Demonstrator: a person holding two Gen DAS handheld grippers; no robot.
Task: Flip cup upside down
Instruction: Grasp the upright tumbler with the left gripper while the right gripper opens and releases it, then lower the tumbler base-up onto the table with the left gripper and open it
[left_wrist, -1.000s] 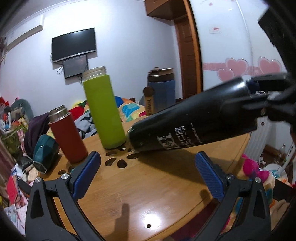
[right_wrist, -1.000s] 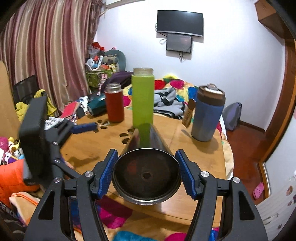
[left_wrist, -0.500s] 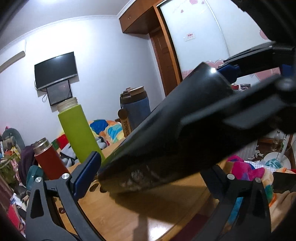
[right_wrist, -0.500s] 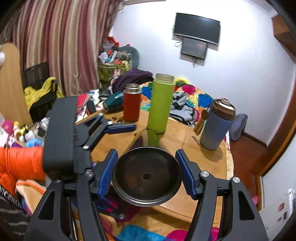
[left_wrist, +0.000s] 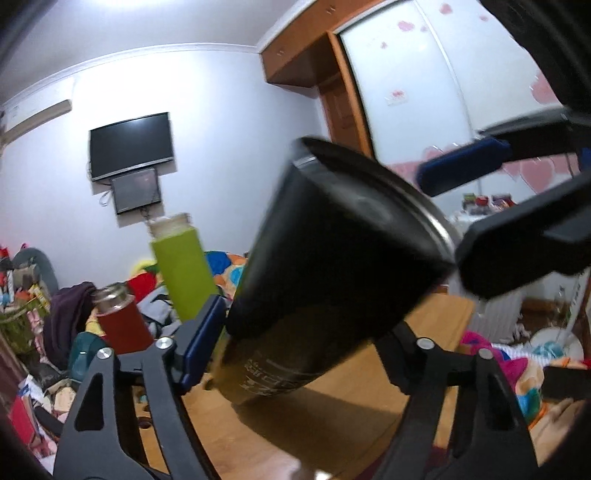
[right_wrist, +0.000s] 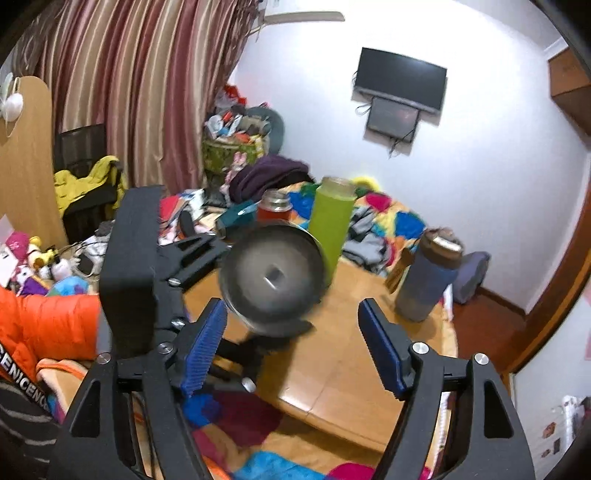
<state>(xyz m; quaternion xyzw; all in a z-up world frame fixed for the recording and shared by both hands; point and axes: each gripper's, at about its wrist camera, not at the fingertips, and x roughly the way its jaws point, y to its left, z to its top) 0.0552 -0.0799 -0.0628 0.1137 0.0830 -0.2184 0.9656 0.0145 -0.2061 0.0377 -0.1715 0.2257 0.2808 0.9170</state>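
Cup (left_wrist: 332, 273) held tilted above the wooden table (left_wrist: 258, 435), between the fingers of the left gripper (left_wrist: 299, 343).

Left wrist view: black cup fills the gripper's jaws, which clamp its lower body; the green bottle (left_wrist: 183, 269) and red flask (left_wrist: 123, 321) stand beyond the cup. Right wrist view: the cup's (right_wrist: 273, 282) round end faces the camera, ahead of the right gripper (right_wrist: 291, 350), whose blue pads (right_wrist: 207, 347) stand wide apart, touching nothing; a blue tumbler (right_wrist: 428, 277) stands on the table right of the cup.
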